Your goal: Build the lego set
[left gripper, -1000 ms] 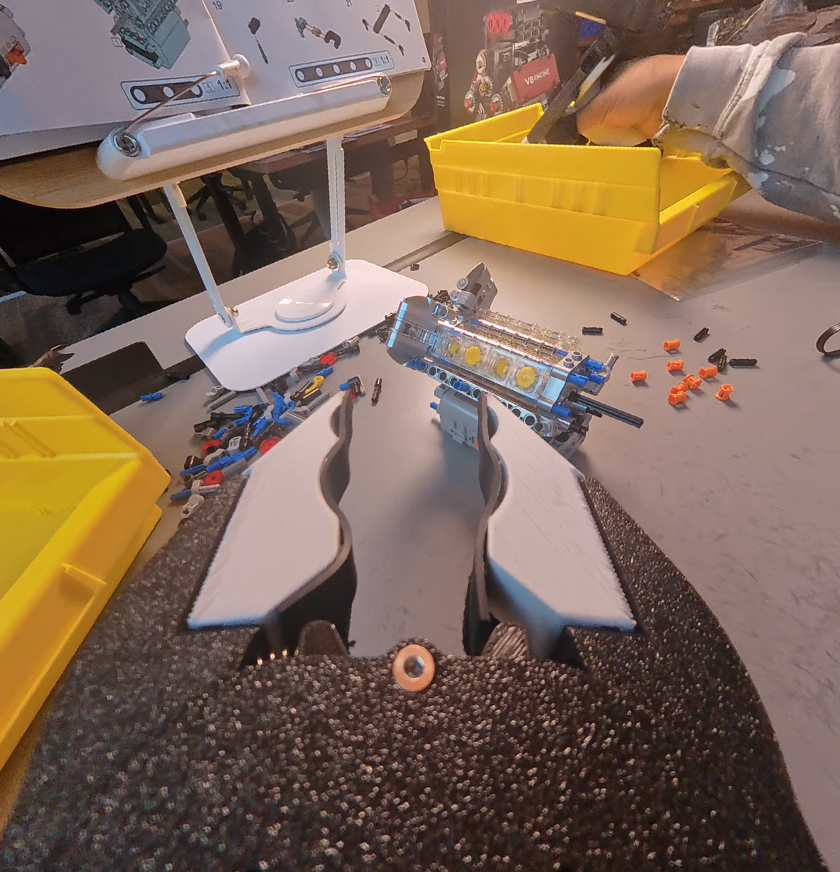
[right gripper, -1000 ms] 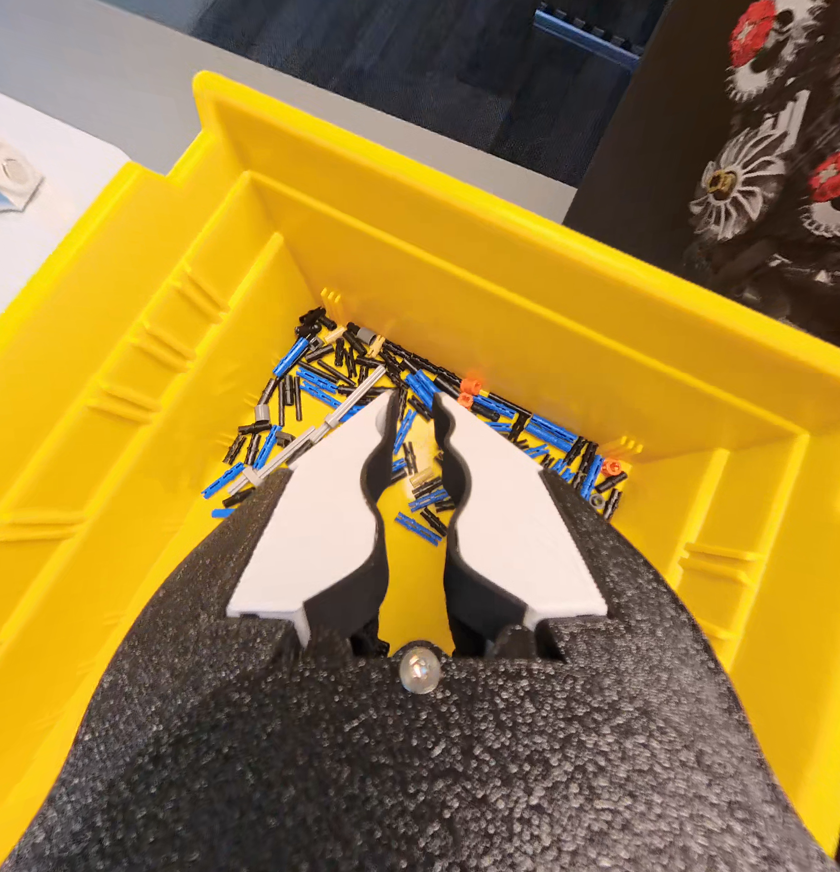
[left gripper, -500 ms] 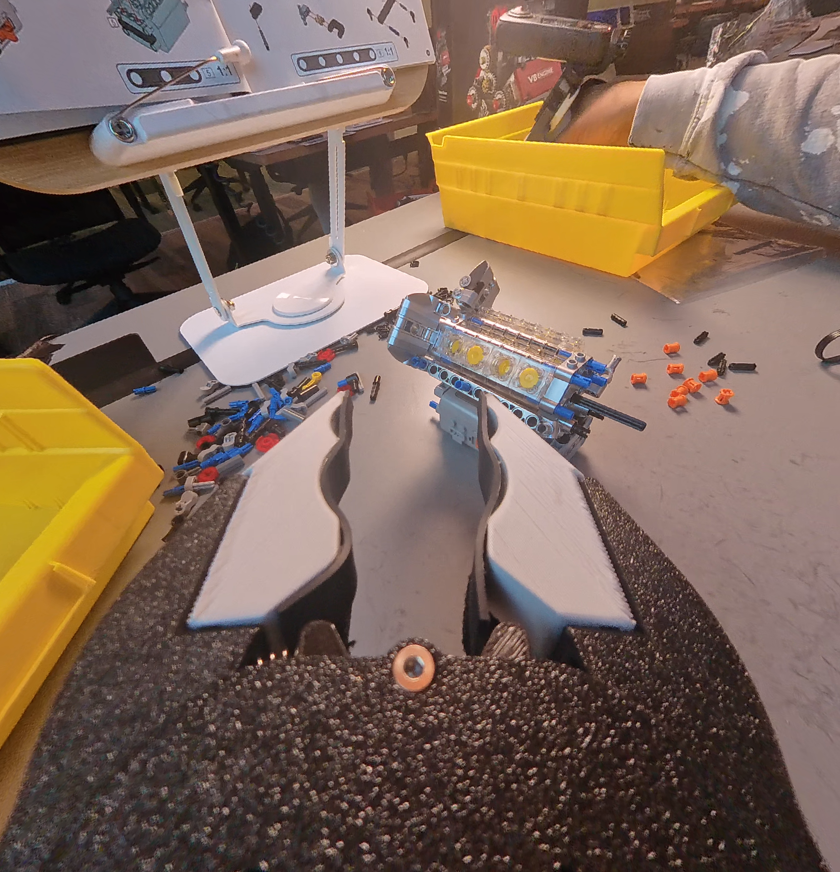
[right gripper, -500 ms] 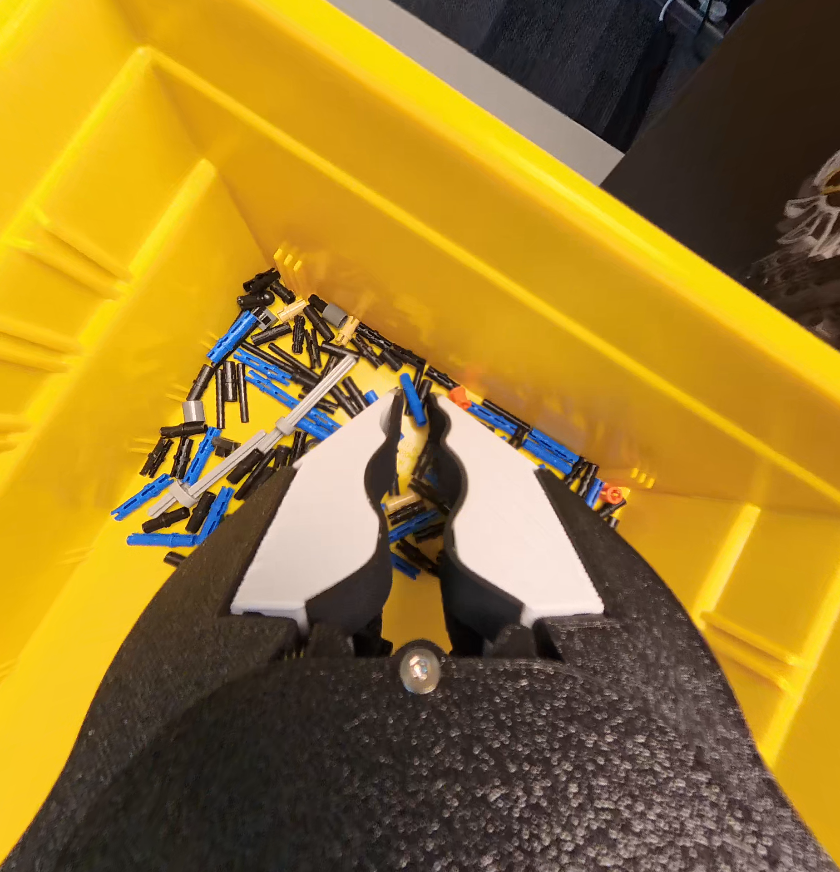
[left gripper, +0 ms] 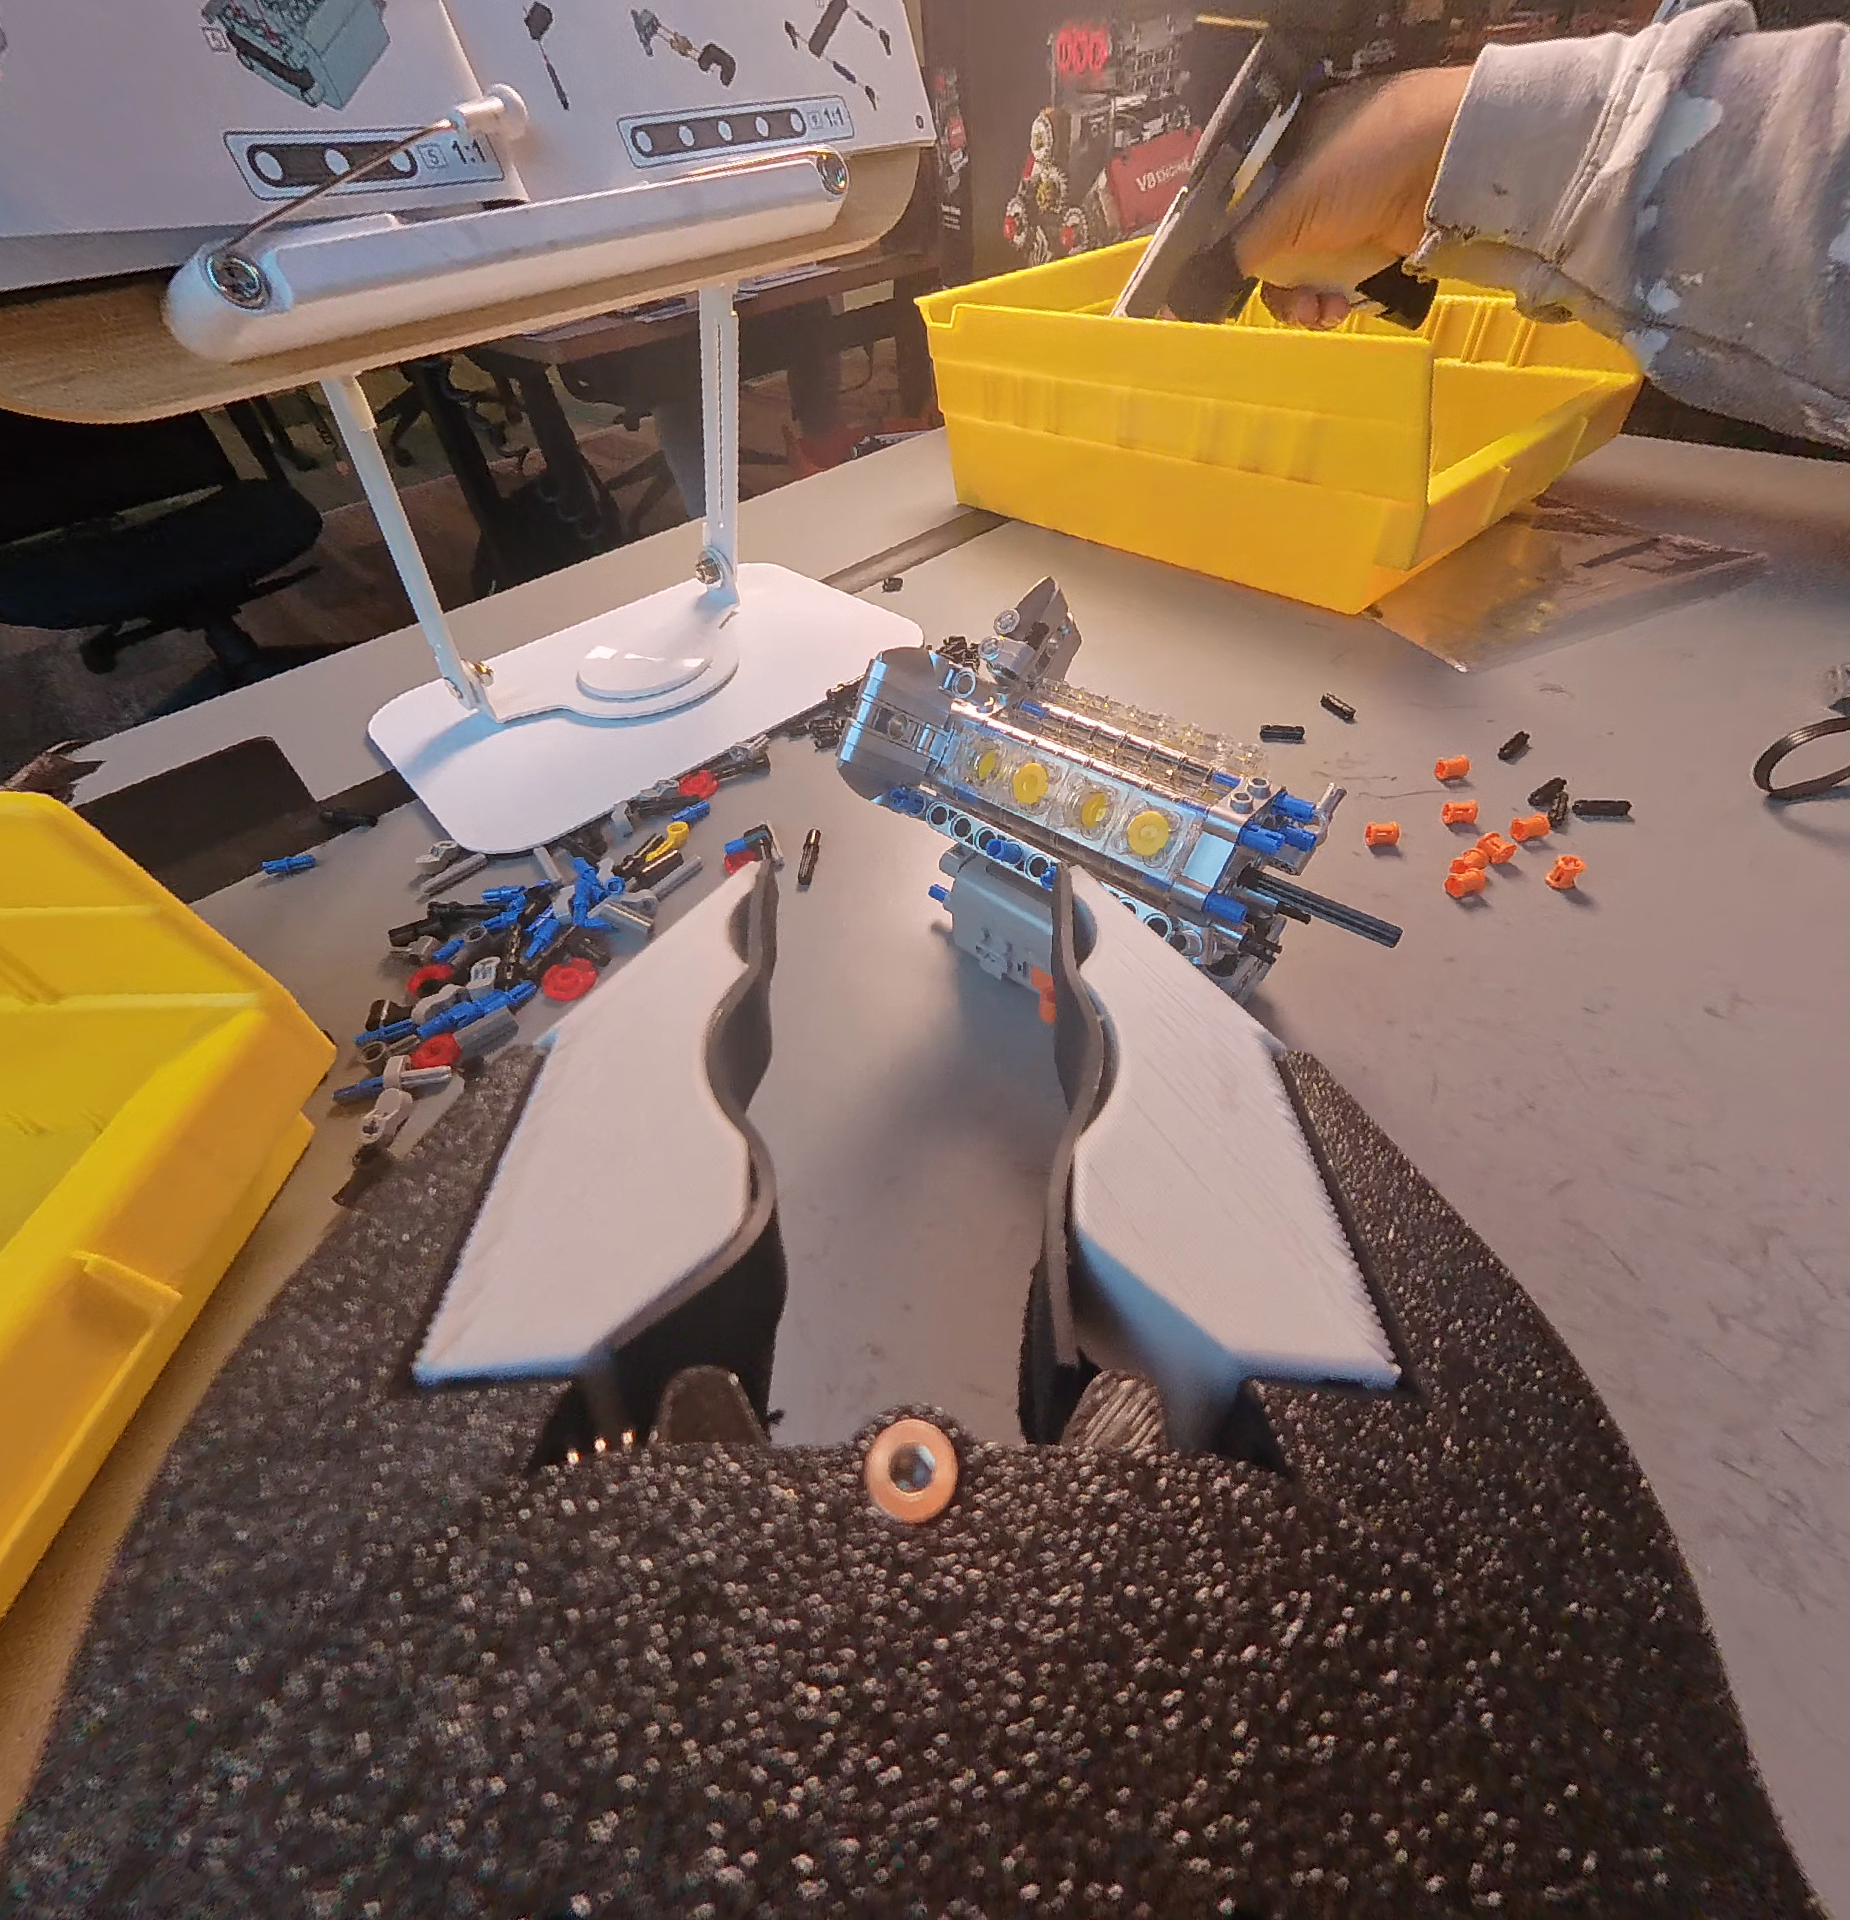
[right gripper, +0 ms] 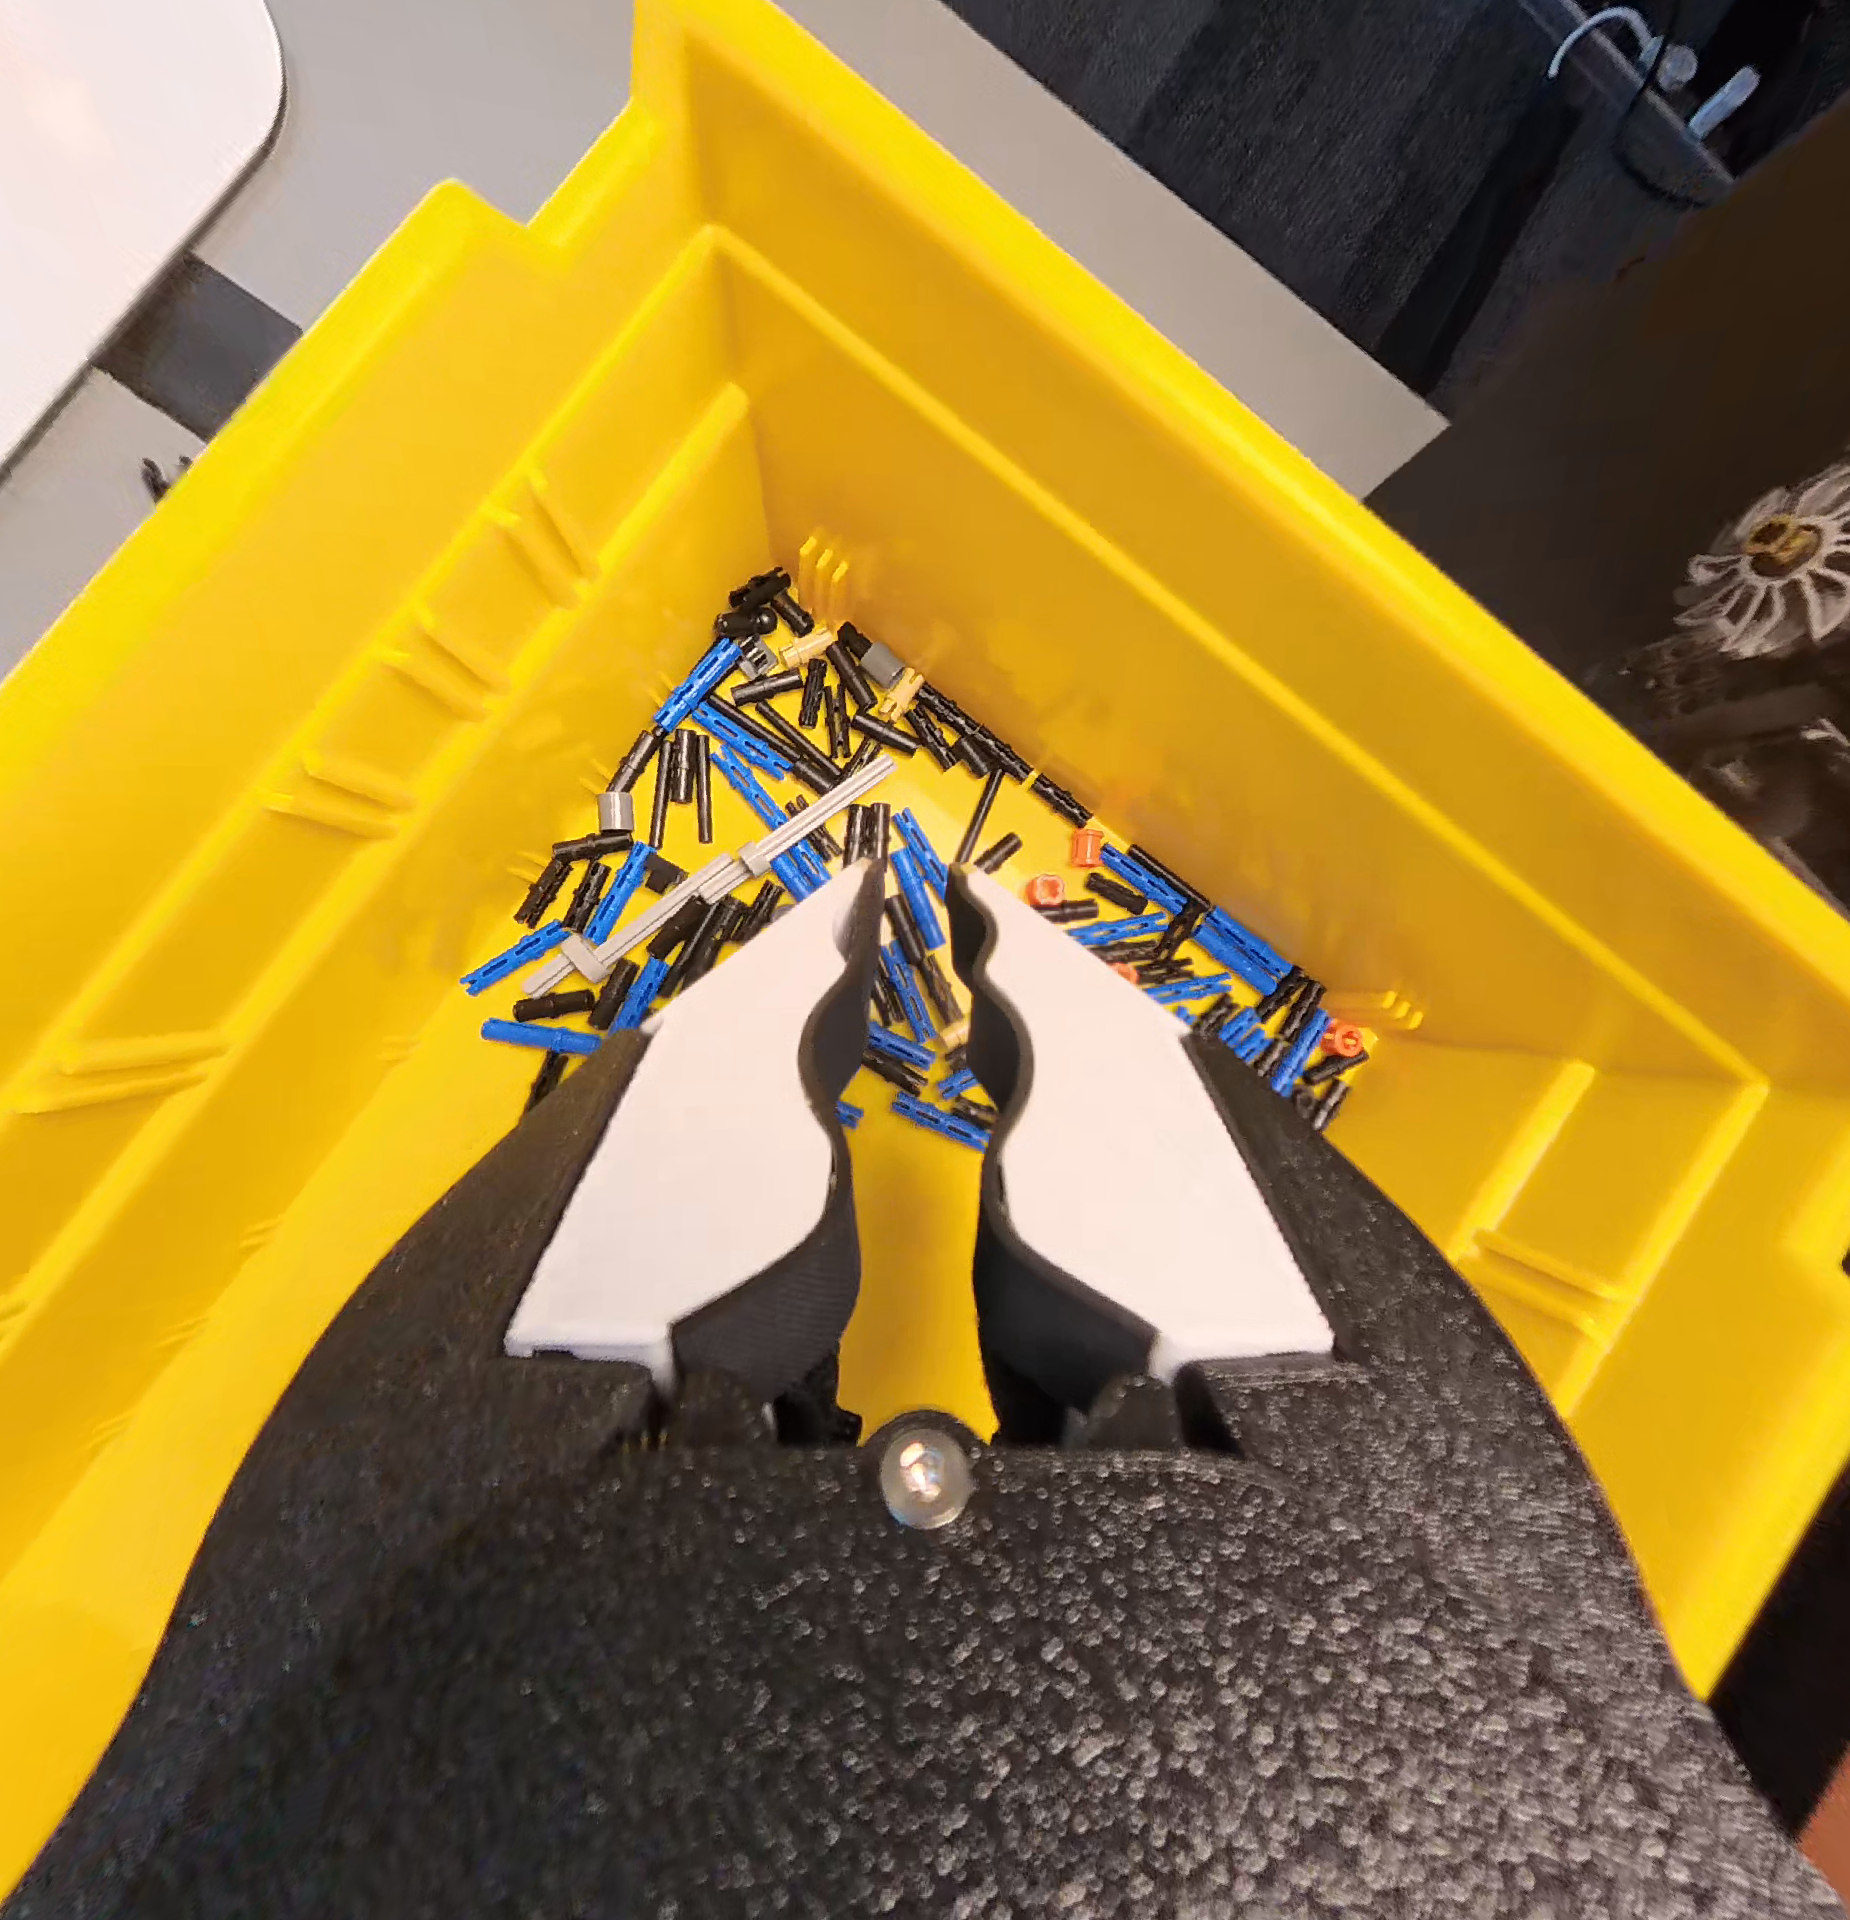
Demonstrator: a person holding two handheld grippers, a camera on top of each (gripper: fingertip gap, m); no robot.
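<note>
My left gripper (left gripper: 910, 878) is open and empty, low over the grey table. Its right fingertip is just in front of a grey-and-blue brick engine model (left gripper: 1087, 821) with yellow round parts. My right gripper (right gripper: 913, 873) points down into a yellow bin (right gripper: 1004, 436), just above a heap of small blue and black pins (right gripper: 755, 790). Its jaws stand a narrow gap apart, and a blue pin lies in line with the gap, not pinched. A long grey axle (right gripper: 713, 883) lies left of the tips. In the left wrist view a hand holds that gripper (left gripper: 1201, 229) over the far bin (left gripper: 1191, 447).
A second yellow bin (left gripper: 90, 1039) stands at the left. A white stand base (left gripper: 640, 717) holds an instruction sheet at the back. Loose small parts (left gripper: 526, 935) lie left of my left gripper, and orange bushes (left gripper: 1482, 842) and a black band (left gripper: 1814, 769) to the right. My hands' fingertips stand some 45 centimetres from each other. To reach the long grey axle (right gripper: 713, 883) in a straight line is about 4 centimetres for my right fingers, about 40 centimetres for my left.
My right gripper has shifted over the pins in the bin corner with the same jaw gap. The hand holding it has risen a little. My left gripper has barely moved.
</note>
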